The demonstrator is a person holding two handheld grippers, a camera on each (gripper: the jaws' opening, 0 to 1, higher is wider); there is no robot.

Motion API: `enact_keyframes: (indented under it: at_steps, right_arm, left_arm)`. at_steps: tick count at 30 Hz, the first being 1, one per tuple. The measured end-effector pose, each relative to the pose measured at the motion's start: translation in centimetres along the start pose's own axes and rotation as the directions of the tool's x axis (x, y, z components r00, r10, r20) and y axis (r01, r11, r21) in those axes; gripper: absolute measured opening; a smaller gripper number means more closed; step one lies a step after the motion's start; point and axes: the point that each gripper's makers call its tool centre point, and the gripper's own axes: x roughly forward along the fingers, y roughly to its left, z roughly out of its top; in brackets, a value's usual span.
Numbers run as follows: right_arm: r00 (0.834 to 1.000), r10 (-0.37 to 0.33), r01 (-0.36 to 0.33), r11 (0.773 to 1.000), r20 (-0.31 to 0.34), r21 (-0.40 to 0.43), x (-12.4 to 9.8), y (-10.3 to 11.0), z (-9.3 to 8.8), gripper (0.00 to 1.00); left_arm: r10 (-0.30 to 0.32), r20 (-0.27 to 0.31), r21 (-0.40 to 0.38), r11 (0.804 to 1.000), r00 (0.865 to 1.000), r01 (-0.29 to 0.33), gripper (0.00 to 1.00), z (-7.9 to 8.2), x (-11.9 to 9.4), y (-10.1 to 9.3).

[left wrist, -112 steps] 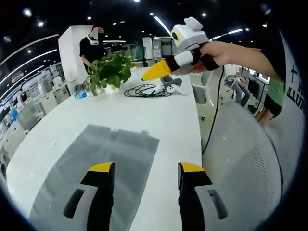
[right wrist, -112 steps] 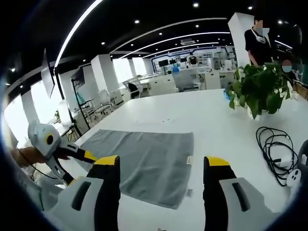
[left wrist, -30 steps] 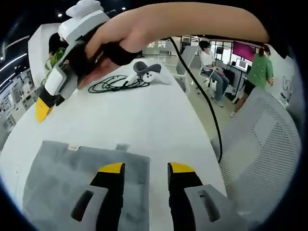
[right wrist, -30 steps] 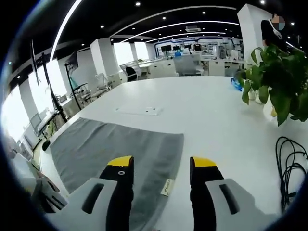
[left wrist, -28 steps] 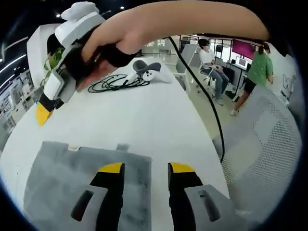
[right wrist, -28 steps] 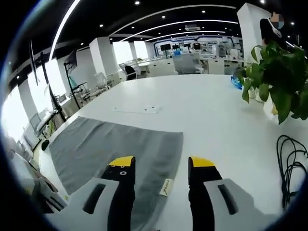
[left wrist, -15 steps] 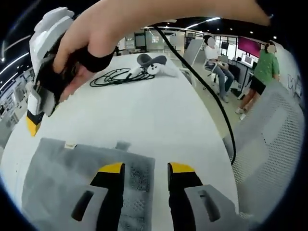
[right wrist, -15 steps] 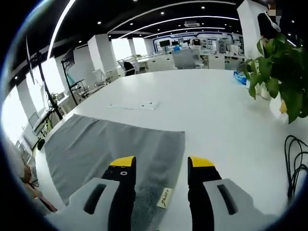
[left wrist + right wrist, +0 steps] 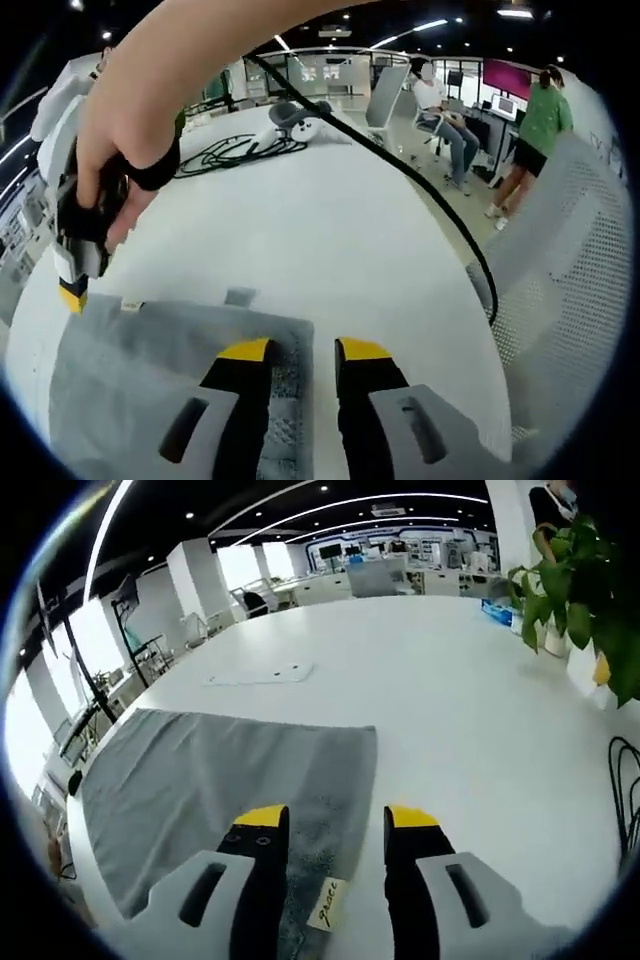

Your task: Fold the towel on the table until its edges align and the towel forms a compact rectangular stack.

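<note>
A grey towel (image 9: 150,360) lies flat on the white table (image 9: 330,230). My left gripper (image 9: 303,350) is low over one corner, its yellow-tipped jaws narrowed with the towel's edge between them and a gap still showing. At the left of this view a hand holds my right gripper (image 9: 72,295), its yellow tip down at the neighbouring corner beside a small label (image 9: 130,305). In the right gripper view, the right gripper (image 9: 336,816) stands open over the towel (image 9: 210,770), straddling its edge near a sewn tag (image 9: 328,902).
Black coiled cables (image 9: 235,155) and a grey and white device (image 9: 290,115) lie at the table's far end. A mesh chair (image 9: 570,260) stands off the right edge, with people (image 9: 535,130) beyond. A potted plant (image 9: 590,580) and a flat white sheet (image 9: 260,675) are on the table.
Both grippers have come down closer to the towel's corners. The left jaws have drawn nearer together around the edge. The right gripper's tip has dropped to the towel.
</note>
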Motion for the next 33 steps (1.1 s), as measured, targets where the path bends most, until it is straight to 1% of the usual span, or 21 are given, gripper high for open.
enact_keyframes:
  at_steps: [1,2,5,8,10,12,13,15,17,19,22,26,28,30,33]
  right_arm:
    - [1.0,0.002,-0.002,1.0,-0.004,0.0,0.2,0.0,-0.1,0.35]
    - [1.0,0.002,-0.002,1.0,-0.009,-0.004,0.4,0.0,-0.1,0.35]
    - [1.0,0.0,0.0,1.0,-0.03,-0.019,0.9,-0.3,-0.4,0.34]
    - [0.999,-0.021,0.02,0.999,-0.031,-0.037,1.0,-0.8,-0.3,0.34]
    - [0.999,-0.024,0.022,0.998,-0.035,-0.054,1.1,-0.8,-0.4,0.33]
    - [0.998,-0.02,0.015,0.996,-0.054,-0.087,1.4,-0.7,-0.9,0.32]
    - [0.998,-0.018,0.013,0.996,-0.057,-0.093,1.5,-0.7,-1.0,0.3]
    - [0.998,-0.023,0.015,0.993,-0.062,-0.119,1.6,-0.6,-1.3,0.24]
    - [0.998,-0.032,0.024,0.99,-0.054,-0.139,1.8,-0.8,-1.1,0.21]
    - [0.998,-0.032,0.025,0.991,-0.046,-0.133,2.1,-0.9,-1.0,0.19]
    - [0.999,-0.017,0.011,0.99,-0.044,-0.142,2.2,-0.6,-0.9,0.11]
    - [0.999,-0.021,0.015,0.99,-0.044,-0.14,2.2,-0.9,-1.1,0.08]
    - [0.999,-0.011,0.006,0.993,-0.04,-0.12,2.1,-0.7,-1.1,0.04]
    - [1.0,0.002,-0.005,0.992,-0.024,-0.123,1.9,-0.5,-0.8,0.0]
    - [1.0,-0.009,0.006,0.992,-0.023,-0.13,1.7,-0.7,-0.9,0.0]
  left_arm:
    - [0.0,-0.006,0.005,1.0,1.0,0.0,0.25,-0.1,0.0,-0.1]
    - [0.003,0.007,0.008,1.0,1.0,-0.003,0.25,0.1,0.0,-0.1]
    - [0.007,0.007,0.015,1.0,1.0,-0.007,0.24,0.1,0.0,0.0]
    - [0.004,0.014,0.007,1.0,1.0,-0.005,0.24,0.3,0.1,0.1]
    - [-0.003,0.023,-0.03,1.0,1.0,0.004,0.24,0.2,0.2,0.2]
    - [0.0,0.035,-0.086,0.996,0.999,0.003,0.24,0.2,0.2,0.3]
    - [0.001,0.043,-0.115,0.993,0.999,0.004,0.24,0.1,0.2,0.4]
    - [0.005,0.049,-0.113,0.994,0.999,0.0,0.23,0.0,0.2,0.5]
    - [0.01,0.051,-0.114,0.993,0.999,-0.004,0.22,0.1,0.3,0.4]
    - [0.019,0.051,-0.12,0.993,0.999,-0.012,0.22,0.1,0.4,0.5]
    - [0.036,0.054,-0.132,0.991,0.998,-0.029,0.21,0.1,0.4,0.6]
    - [0.061,0.065,-0.154,0.987,0.996,-0.05,0.19,0.1,0.4,0.8]
    - [0.07,0.052,-0.153,0.986,0.996,-0.061,0.16,0.0,0.3,0.8]
    - [0.077,0.053,-0.152,0.986,0.996,-0.068,0.13,0.0,0.4,0.9]
    - [0.081,0.059,-0.155,0.985,0.995,-0.071,0.11,0.0,0.4,1.1]
